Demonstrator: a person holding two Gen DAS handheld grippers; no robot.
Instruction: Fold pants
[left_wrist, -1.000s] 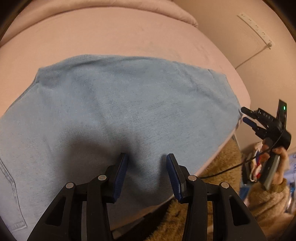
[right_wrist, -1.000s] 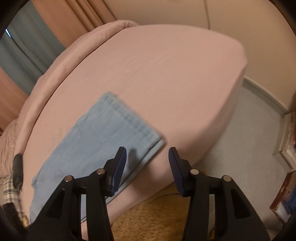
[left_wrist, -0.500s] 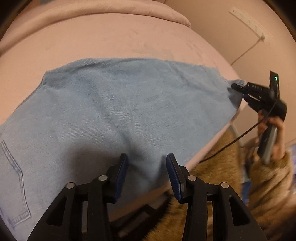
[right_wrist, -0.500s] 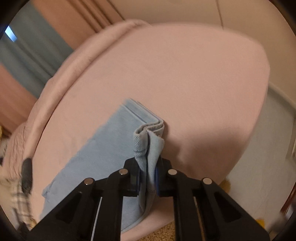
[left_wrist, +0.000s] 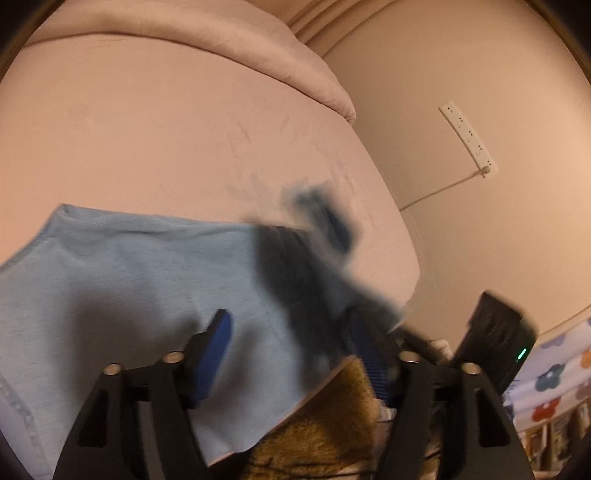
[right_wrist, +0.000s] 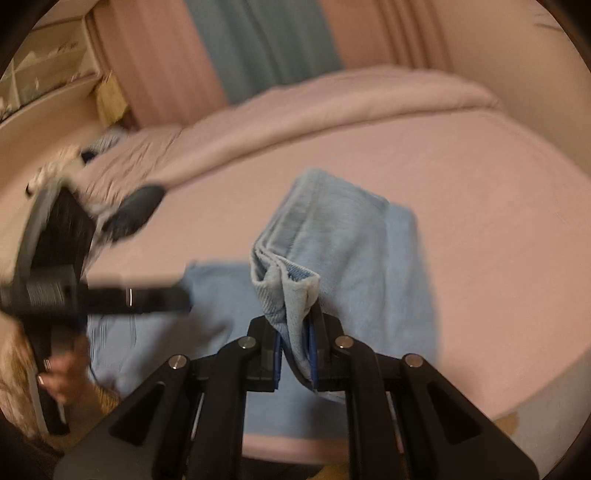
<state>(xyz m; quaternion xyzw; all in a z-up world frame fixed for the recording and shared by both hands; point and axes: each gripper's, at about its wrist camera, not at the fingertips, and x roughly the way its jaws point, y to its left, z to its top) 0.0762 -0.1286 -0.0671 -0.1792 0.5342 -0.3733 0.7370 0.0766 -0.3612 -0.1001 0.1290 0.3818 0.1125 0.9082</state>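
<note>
Light blue pants (left_wrist: 110, 288) lie on the pink bed (left_wrist: 184, 147). My left gripper (left_wrist: 291, 350) hovers over their near edge; its jaws are opening and press on nothing, though cloth lies below them. My right gripper (right_wrist: 295, 354) is shut on the bunched leg hem (right_wrist: 284, 280) and holds it lifted, with the leg doubling back over the rest of the pants (right_wrist: 351, 240). In the left wrist view it passes as a dark blur, its black body (left_wrist: 495, 339) at the right. The left gripper (right_wrist: 162, 295) shows blurred at the left of the right wrist view.
A rolled pink duvet (left_wrist: 221, 37) lies along the back of the bed. A white power strip (left_wrist: 467, 138) hangs on the wall at the right. Brown fuzzy fabric (left_wrist: 325, 435) sits below the bed's near edge. Curtains (right_wrist: 258, 44) hang behind the bed.
My right gripper closed on the leg hem, lifted it and swung it across over the pants. My left gripper rose and its jaws spread wider.
</note>
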